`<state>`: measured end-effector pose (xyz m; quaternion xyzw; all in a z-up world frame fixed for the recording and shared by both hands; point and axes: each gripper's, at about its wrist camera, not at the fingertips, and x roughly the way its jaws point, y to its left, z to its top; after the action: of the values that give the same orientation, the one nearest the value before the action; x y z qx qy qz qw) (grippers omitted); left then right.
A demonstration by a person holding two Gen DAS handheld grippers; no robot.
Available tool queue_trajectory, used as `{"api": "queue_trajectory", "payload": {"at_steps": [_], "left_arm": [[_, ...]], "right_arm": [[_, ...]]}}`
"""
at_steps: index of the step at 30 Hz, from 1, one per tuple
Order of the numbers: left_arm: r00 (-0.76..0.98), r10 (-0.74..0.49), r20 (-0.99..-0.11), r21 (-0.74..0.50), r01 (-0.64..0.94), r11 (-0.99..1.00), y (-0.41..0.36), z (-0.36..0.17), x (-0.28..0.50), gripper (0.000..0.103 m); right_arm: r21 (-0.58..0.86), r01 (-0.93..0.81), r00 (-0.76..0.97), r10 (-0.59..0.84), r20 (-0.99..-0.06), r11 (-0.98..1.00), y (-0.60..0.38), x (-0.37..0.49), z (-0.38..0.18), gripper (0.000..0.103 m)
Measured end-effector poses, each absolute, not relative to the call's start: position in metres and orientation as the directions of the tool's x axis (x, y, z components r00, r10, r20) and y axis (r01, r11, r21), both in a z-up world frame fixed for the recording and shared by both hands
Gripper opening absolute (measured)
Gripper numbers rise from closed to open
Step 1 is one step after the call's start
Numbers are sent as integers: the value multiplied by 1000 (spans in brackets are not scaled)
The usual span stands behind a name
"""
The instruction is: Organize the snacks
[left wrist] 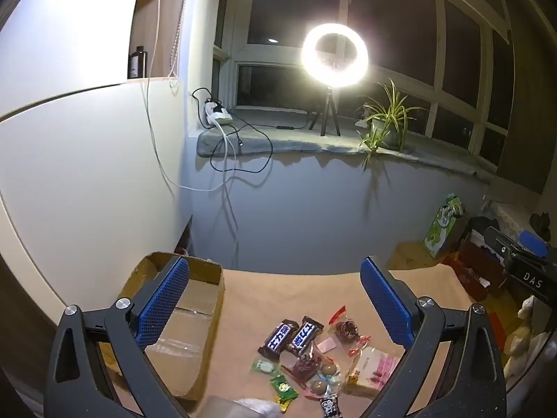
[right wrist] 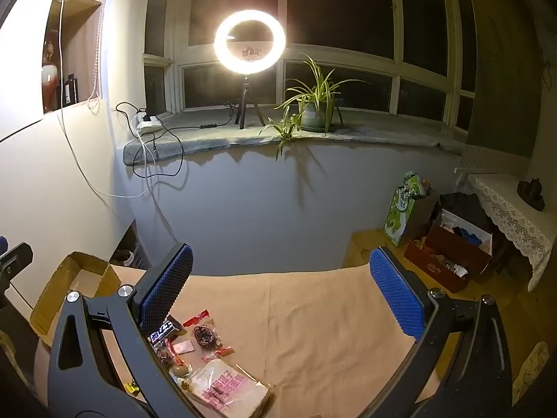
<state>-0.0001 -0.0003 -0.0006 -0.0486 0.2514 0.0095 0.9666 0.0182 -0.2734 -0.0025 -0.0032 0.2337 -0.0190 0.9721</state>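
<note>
Lit by a ring lamp (left wrist: 335, 55), a tan cloth (left wrist: 296, 289) is seen with snacks (left wrist: 313, 351) heaped near, an empty cardboard box (left wrist: 195, 317) left; left gripper (left wrist: 275, 299) and right gripper (right wrist: 282, 289) are held apart, empty, so a first pick seems due.

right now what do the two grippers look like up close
The left gripper and right gripper match: black, faintly speckled angular arms with slot cut-outs and silver round bolts at the pivots, each ending in a flat finger faced with a blue, dimpled pad. No cables or sleeves show.
</note>
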Motion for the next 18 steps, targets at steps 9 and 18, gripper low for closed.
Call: {"api": "queue_trajectory", "payload": {"at_steps": [9, 18], "left_arm": [[869, -13, -494, -86, -34, 996, 1, 1, -5, 99], [866, -10, -499, -74, -31, 997, -6, -3, 2, 99]], "right_arm": [[2, 38, 883, -33, -468, 999, -276, 19, -7, 103], [1, 43, 880, -38, -474, 999, -278, 21, -8, 103]]}}
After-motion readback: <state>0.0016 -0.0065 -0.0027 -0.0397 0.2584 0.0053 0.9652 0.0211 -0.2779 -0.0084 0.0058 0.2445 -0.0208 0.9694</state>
